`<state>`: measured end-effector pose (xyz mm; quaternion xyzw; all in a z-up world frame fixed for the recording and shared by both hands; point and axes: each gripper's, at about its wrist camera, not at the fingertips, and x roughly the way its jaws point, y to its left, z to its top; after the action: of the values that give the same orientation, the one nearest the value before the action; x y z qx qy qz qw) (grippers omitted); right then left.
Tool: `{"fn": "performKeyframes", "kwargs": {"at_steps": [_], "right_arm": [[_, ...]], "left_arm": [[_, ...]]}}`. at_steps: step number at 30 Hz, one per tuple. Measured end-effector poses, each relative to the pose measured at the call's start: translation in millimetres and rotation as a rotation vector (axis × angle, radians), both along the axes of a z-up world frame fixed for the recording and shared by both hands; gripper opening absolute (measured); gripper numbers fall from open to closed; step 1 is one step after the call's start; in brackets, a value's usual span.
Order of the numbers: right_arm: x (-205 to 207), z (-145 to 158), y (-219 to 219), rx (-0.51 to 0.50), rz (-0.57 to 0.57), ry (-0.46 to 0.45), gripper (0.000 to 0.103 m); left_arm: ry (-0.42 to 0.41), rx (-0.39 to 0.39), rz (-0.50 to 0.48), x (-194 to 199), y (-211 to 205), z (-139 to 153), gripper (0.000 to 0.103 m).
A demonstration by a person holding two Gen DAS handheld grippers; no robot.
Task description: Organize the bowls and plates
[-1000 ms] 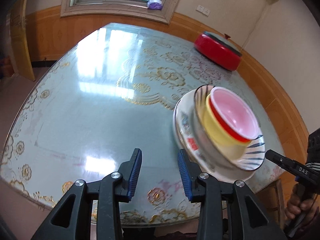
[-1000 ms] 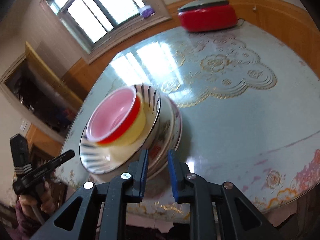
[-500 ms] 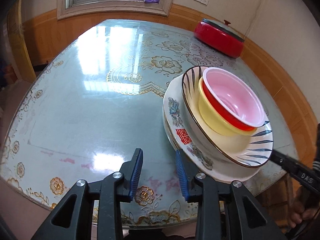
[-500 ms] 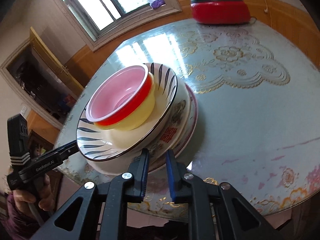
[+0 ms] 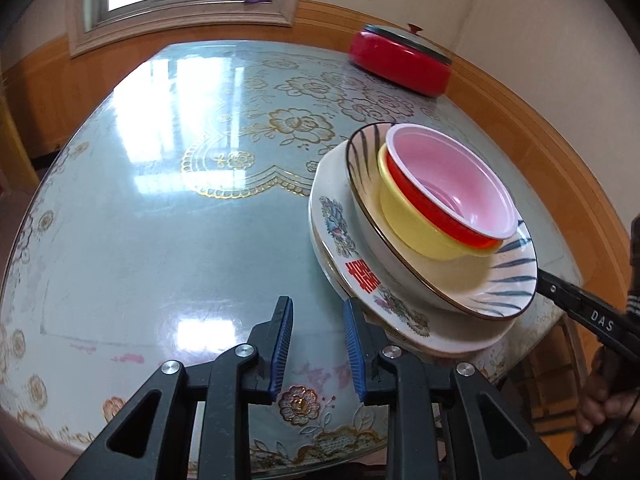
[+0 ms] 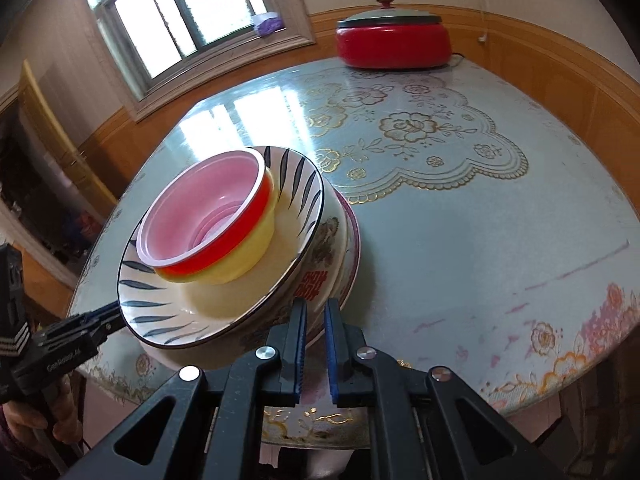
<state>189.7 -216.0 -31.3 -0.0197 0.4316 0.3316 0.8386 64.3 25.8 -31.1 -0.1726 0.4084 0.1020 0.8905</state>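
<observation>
Dish stack (image 5: 420, 264) sits on table (image 5: 160, 200) near edge, 3 o'clock in left wrist view. Left gripper (image 5: 316, 344) jaws closing, nothing between, stack rim just beside right pad. Right gripper (image 6: 316, 344) clamped on lower plate rim (image 6: 352, 248). Red pot (image 6: 394, 42) at 12 o'clock.

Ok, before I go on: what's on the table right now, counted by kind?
Bowls: 2, the red bowl nested in the yellow bowl
Plates: 3, the striped plate, floral plate and pink-rimmed plate, stacked under the bowls
Lidded pots: 1, the red pot at the far edge
Total: 6
</observation>
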Motion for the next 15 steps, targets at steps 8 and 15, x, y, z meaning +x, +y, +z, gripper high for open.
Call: {"fn": "performKeyframes", "kwargs": {"at_steps": [8, 15], "right_arm": [[-32.1, 0.4, 17.1, -0.045, -0.123, -0.026, 0.017], [-53.8, 2.6, 27.0, -0.067, -0.216, -0.054, 0.019]], "left_arm": [[-0.015, 0.007, -0.117, -6.1, 8.1, 3.5, 0.034], [-0.022, 0.020, -0.154, -16.7, 21.0, 4.2, 0.041]]}}
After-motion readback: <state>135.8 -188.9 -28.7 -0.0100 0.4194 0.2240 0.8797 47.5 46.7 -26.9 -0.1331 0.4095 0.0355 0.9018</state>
